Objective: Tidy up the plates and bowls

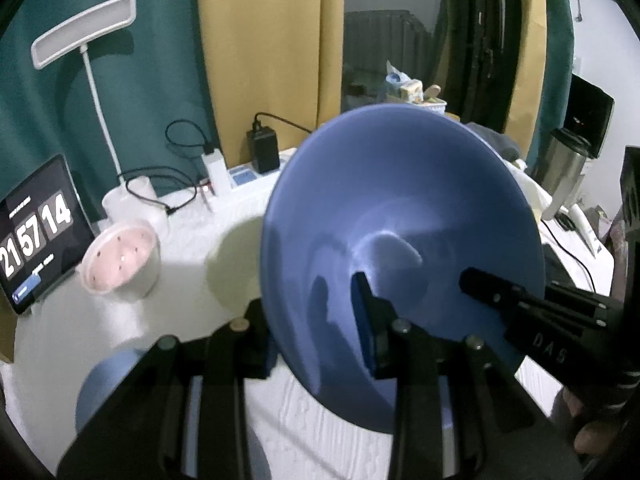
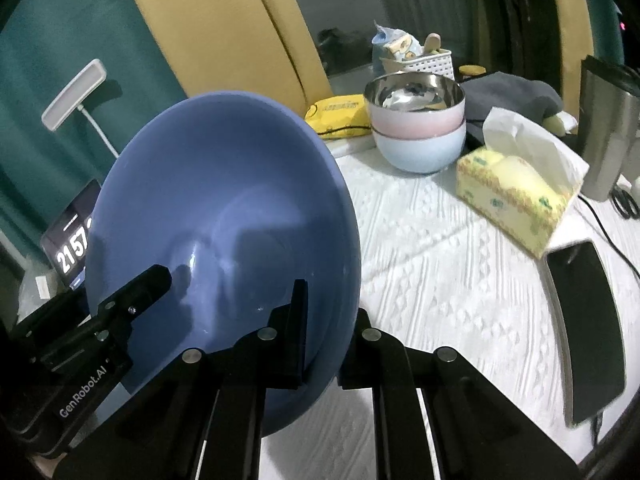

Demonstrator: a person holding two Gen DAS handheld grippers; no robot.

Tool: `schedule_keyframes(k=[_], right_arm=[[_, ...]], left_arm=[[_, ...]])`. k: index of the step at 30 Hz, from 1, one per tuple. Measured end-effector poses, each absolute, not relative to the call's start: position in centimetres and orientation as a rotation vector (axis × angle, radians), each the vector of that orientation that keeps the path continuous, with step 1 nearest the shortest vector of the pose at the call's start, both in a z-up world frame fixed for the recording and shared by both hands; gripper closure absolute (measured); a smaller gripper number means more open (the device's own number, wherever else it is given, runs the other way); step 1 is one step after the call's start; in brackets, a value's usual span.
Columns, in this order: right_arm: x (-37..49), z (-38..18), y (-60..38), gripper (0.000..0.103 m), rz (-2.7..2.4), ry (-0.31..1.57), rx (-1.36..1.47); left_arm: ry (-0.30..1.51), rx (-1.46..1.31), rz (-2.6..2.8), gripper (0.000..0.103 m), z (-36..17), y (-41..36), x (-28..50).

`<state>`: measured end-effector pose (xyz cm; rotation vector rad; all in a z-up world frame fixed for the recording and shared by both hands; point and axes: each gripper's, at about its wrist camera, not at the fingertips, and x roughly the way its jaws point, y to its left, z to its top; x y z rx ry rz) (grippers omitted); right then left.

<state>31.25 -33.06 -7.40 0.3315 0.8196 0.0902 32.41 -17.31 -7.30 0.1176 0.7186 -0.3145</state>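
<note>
A pink cup (image 1: 120,262) sits far left on the counter (image 2: 440,264). A blue bowl (image 1: 400,248), empty, is held tilted above it, clamped at its rim by the left gripper (image 1: 316,340) and the right gripper (image 2: 326,332). Stacked bowls (image 2: 420,128) stand beyond, right.

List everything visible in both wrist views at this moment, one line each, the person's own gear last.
Large bowl: one, blue, lifted, tilted, gripped at its rim by both tools.
Stacked bowls: pink on pale blue, steel-lined, far side of table.
Tissue box: one, yellow, right.
Phone: one, black, right edge.
Tablet clock: one, black, left.
Candle jar: one, pink, beside the tablet.
Desk lamp: one, white, back left.
Left tool: black, clamped on rim.
Right tool: black, clamped on rim.
</note>
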Motion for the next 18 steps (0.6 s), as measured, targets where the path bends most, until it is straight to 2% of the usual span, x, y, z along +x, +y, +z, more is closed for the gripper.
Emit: schedule_keyframes(k=[18], right_arm=[[26.9,-9.0,-30.7,0.091,0.082,0.879,0.306]], left_arm=[[0.759,0.103,-0.341,0.071,-9.6,-14.8,28.1]])
